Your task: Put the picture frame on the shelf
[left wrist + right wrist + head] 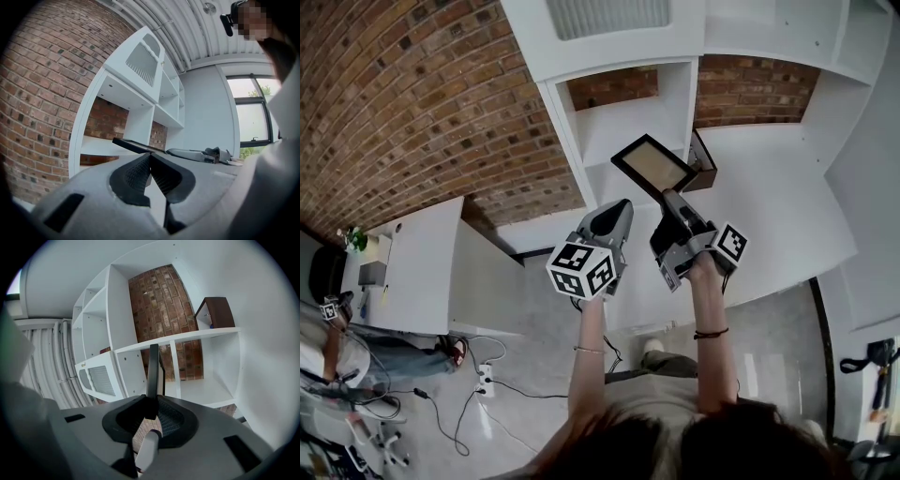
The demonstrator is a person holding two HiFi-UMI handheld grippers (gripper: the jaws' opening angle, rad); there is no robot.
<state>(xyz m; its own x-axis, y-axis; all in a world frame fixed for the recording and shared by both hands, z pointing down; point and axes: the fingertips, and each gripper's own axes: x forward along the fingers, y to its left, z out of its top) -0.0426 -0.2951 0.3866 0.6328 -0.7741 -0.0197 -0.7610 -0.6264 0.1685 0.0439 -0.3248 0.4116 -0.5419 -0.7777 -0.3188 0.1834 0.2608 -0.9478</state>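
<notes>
- the picture frame (pixel 654 164) is in the air, not yet on the shelf (pixel 628 127); the head view shows it lying roughly flat in front of the white shelf unit, face up, level with an open compartment.
- the right gripper (pixel 670 199) carries it: in the right gripper view the jaws are clamped on the frame's thin dark edge (pixel 153 369), which rises straight up from between the pads.
- the left gripper (pixel 619 211) takes no part in the hold; in the left gripper view its jaws are pressed together at the tips with nothing between them, and it sits just beside the right one.
- a dark brown object (pixel 705 161) already stands in the neighbouring compartment to the right, against the brick wall (pixel 750 89); i cannot tell exactly what it is.
- done so far, by my reading: the frame is picked up and brought near the shelf unit.
- left to do: carry the frame into a compartment, set it down on the white board so it rests steadily, then open the right jaws and draw back.
- the compartment ahead looks bare, so nothing seems to block the placement.
</notes>
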